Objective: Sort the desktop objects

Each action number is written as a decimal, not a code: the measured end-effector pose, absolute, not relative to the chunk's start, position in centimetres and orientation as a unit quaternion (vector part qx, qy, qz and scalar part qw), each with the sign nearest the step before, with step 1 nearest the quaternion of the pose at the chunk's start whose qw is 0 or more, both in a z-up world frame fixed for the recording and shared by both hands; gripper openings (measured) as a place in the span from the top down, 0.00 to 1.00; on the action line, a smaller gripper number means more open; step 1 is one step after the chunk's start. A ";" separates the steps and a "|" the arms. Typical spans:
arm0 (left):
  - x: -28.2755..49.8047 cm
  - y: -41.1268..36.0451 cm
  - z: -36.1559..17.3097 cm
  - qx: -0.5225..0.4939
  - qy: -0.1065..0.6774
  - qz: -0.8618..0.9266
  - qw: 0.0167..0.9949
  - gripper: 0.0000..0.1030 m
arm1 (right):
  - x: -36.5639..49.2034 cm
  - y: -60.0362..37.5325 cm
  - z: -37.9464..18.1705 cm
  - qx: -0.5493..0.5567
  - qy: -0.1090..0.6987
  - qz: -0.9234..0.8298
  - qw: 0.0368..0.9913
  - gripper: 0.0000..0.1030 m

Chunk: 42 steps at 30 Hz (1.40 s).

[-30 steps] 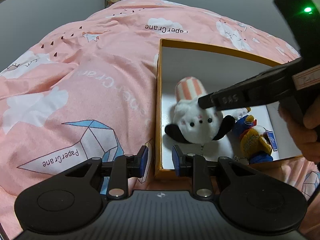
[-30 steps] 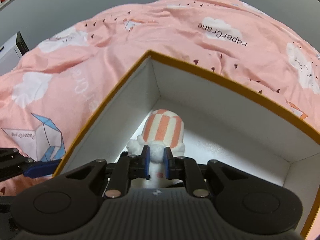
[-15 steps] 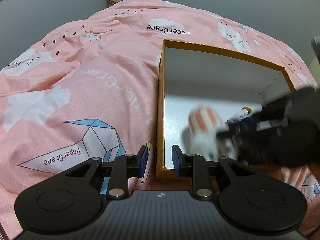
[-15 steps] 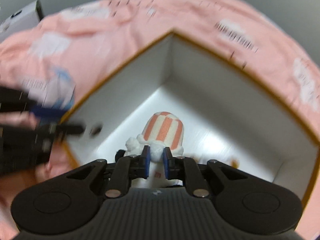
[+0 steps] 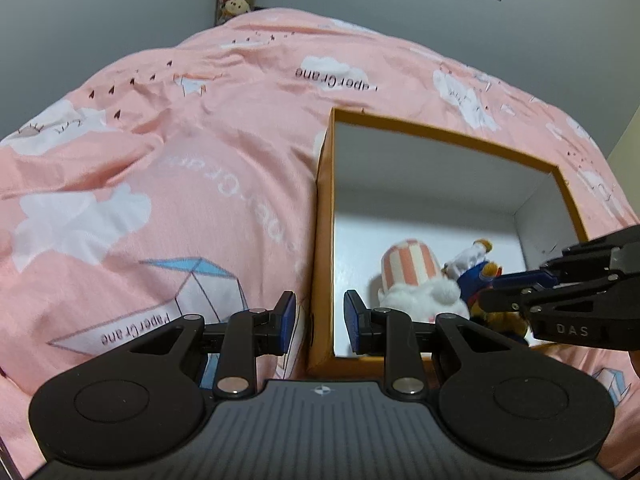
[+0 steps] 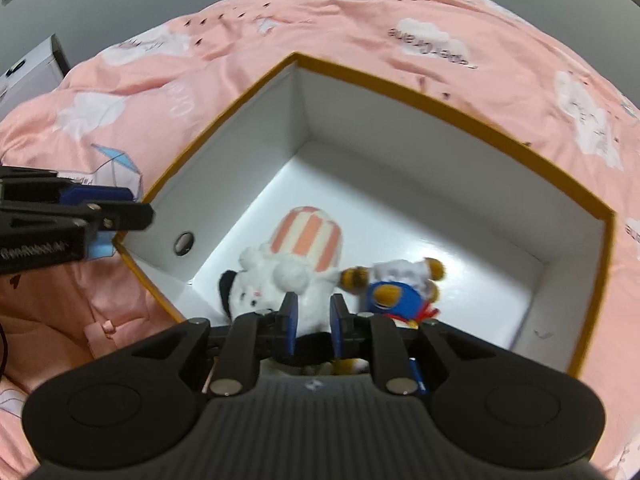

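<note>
The right tool (image 6: 313,318) is spreading apart, letting go of the white plush (image 6: 288,268), which is now lying on the box (image 6: 440,104) floor at nine o'clock of the blue plush (image 6: 396,292). The left tool (image 5: 318,322) is hanging apart, empty, astride the box's wall.

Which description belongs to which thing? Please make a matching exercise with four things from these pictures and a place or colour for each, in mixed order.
Things:
1. white plush toy
2. blue plush toy
3. box
4. left tongs

Descriptions:
A. orange rim, white inside walls
B. wears a hat with pink and white stripes
C. lies in the box, on the side of the white toy away from the box's round hole
D. straddle the near left corner of the box, holding nothing

Pairs: 1-B, 2-C, 3-A, 4-D
</note>
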State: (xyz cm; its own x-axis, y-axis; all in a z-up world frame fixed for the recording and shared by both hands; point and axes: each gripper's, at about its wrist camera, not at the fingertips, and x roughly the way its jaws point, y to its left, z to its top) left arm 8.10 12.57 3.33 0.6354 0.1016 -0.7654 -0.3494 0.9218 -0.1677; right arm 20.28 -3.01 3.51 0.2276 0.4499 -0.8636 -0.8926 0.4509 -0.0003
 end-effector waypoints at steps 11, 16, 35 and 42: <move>9.0 12.5 3.3 -0.147 0.421 0.116 0.888 0.71 | 25.6 -6.4 2.7 -0.173 0.503 0.395 0.749 0.41; 9.2 12.5 3.0 -0.147 0.427 0.111 0.885 0.71 | 26.1 -5.4 -0.1 -0.177 0.548 0.383 0.722 0.41; 10.0 12.2 3.9 -0.119 0.420 0.108 0.893 0.71 | 25.8 -4.4 0.3 -0.160 0.518 0.402 0.738 0.45; 10.5 12.4 3.6 -0.123 0.436 0.110 0.885 0.71 | 25.5 -1.8 3.1 -0.127 0.491 0.468 0.724 0.40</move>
